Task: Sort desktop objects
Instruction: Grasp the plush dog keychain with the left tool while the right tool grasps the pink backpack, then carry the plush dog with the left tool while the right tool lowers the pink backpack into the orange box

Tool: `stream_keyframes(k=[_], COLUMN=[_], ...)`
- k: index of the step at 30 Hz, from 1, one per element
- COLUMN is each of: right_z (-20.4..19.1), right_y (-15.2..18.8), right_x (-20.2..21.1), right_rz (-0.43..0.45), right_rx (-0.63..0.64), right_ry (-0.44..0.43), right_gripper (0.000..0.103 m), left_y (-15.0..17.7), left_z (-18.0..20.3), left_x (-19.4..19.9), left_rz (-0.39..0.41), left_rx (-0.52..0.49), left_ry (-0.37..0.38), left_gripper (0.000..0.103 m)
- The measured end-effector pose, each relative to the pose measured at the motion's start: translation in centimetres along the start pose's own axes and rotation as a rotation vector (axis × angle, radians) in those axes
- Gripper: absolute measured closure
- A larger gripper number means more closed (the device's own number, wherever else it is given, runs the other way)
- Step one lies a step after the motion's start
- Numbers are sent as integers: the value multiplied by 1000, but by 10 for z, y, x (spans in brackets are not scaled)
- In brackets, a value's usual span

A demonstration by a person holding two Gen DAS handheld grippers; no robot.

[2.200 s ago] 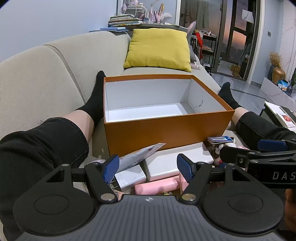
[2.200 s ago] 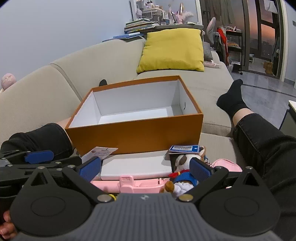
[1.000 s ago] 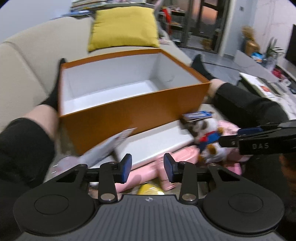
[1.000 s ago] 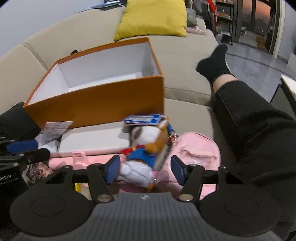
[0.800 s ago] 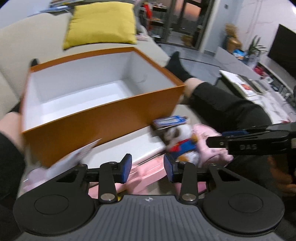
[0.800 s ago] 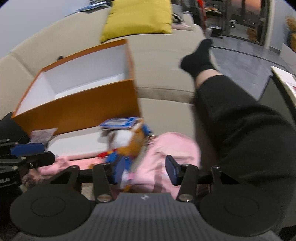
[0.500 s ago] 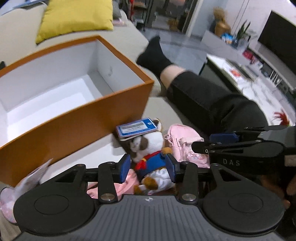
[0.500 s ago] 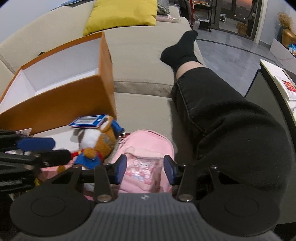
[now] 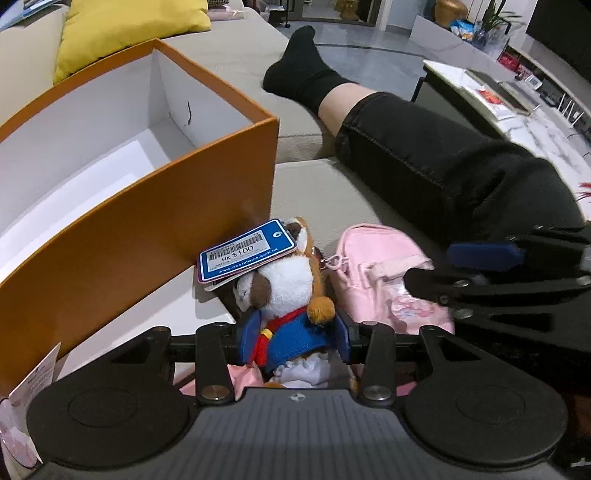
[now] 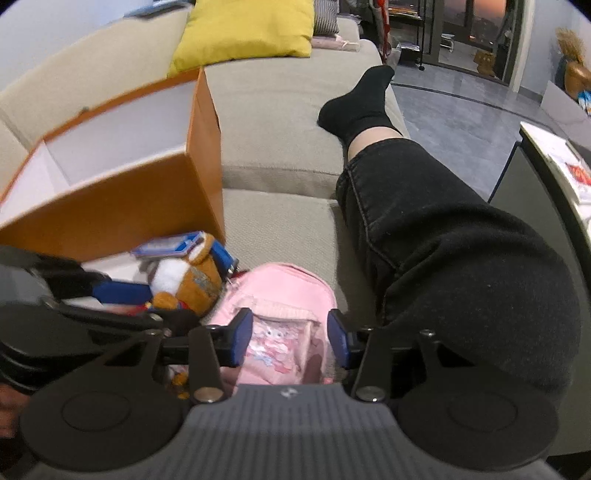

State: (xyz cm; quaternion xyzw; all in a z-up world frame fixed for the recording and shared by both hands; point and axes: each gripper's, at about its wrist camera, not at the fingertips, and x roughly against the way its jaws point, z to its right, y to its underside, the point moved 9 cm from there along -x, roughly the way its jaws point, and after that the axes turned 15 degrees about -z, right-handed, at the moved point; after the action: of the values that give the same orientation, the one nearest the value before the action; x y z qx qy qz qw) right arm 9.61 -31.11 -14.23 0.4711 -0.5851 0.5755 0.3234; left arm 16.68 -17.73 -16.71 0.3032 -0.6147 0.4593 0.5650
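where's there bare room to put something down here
The orange box is empty inside. Bare sofa cushion lies between the box and the leg. In front of the box it is crowded: plush toy, pink bag, both grippers.

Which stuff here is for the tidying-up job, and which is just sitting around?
For the job:
- plush toy, between the left gripper's pads
- pink mini backpack, between the right gripper's pads
- orange box
- blue price tag

Just lying about:
- yellow cushion
- sofa
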Motion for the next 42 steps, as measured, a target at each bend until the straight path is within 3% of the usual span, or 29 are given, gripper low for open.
stream_keyframes(k=[5,10,13,17,22,25,33,42], right_z=[-11,-25,-36,-49,-55,-55,-49,-73], right_y=[1,3,3,3,8,9,2,-25], right_x=[-4,-7,-11,-26,-49,-47,-11,70], right_rz=[-28,-61,-62,-69,-99,-86,-28,160], right_rx=[5,6,43,97,145,156,161,233], right_ry=[-45,-72,-37,63,197,241,167,55], right_gripper=[53,50,47,34,34,47,77,80], left_y=[6,21,30,38,44,47,54,58], left_z=[-10,-22,-33,-49,-57,-58,-65,-83], left_x=[9,42,65,82,87,90,107,140], left_rz=[31,134,185,228,246,262,314,392], left_rx=[33,84,108,149,177,186,204,225], left_ry=[47,99,88,78,75,77,83,58], left_gripper=[63,66,66,66,66,66,66,66])
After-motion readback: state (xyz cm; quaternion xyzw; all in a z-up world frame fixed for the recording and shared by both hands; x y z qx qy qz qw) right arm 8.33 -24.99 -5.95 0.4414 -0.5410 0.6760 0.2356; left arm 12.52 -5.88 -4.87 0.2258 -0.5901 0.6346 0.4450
